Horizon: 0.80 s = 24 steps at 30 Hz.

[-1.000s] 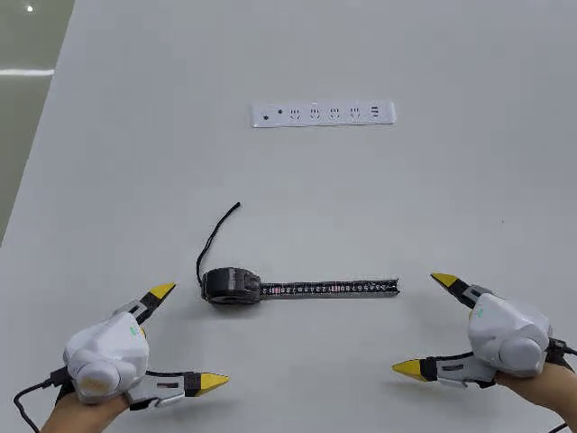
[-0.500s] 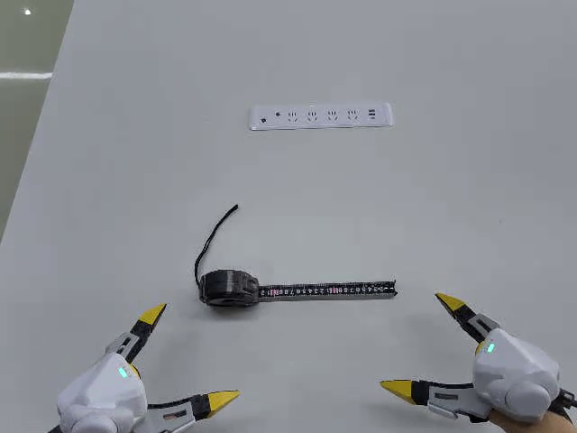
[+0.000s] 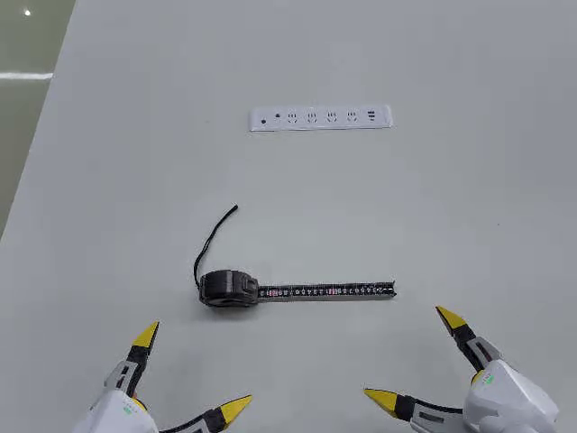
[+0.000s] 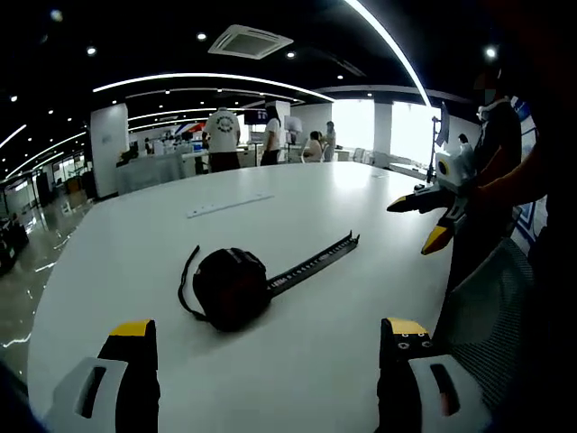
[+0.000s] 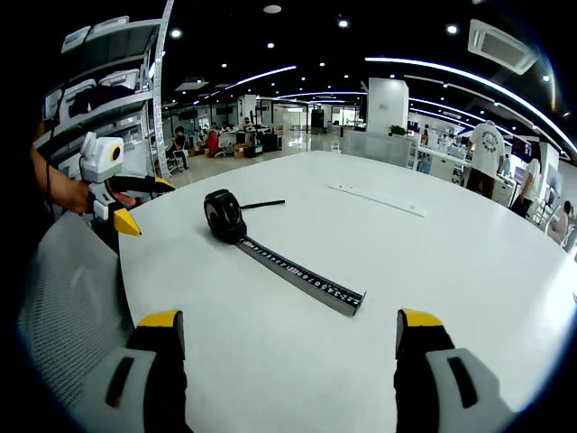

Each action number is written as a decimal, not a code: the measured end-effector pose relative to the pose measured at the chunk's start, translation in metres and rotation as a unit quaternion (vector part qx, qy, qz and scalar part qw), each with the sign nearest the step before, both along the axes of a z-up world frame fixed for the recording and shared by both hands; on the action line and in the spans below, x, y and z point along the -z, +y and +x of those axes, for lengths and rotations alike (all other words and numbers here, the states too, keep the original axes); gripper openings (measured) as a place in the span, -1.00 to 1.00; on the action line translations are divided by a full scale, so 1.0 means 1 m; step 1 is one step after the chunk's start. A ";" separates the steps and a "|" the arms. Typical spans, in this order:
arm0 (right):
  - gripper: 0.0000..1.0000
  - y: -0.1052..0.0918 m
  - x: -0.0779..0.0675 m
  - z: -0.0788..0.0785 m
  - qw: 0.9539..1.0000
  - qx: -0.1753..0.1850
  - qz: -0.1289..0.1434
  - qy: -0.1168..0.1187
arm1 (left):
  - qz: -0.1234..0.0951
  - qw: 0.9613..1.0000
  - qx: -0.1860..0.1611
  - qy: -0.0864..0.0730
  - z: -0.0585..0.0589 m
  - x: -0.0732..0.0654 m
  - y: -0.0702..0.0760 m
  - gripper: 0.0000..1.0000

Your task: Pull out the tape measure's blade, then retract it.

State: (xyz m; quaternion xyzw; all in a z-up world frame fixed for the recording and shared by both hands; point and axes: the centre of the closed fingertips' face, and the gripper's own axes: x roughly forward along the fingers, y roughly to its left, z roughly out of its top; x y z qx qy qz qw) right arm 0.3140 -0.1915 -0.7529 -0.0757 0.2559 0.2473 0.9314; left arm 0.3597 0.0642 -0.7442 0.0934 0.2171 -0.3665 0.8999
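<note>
The white desk (image 3: 451,198) is carrying the tape measure (image 3: 229,288) near its middle, while the left hand-held gripper (image 3: 191,371) and right hand-held gripper (image 3: 413,357) are hovering short of it, jaws spread apart, holding nothing. It is looking dense and rigid, fit for clamping across its flat sides. Its blade (image 3: 329,290), lying partly drawn out rightward, is likely behaving springy and slick, best pinched at the end hook (image 3: 393,289).

left gripper (image 3: 193,370) and right gripper (image 3: 412,356) cut off at head view's lower edge, blade (image 3: 327,290) numerals too small to read
</note>
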 end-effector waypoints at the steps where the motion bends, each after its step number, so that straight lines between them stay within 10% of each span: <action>1: 1.00 0.001 0.000 -0.001 1.000 0.003 0.000 -0.002 | 0.001 1.000 -0.002 -0.001 -0.001 0.000 0.000 1.00; 24: 1.00 0.008 -0.009 -0.005 0.996 0.084 0.010 -0.016 | 0.004 0.995 -0.098 -0.021 0.007 -0.015 -0.004 1.00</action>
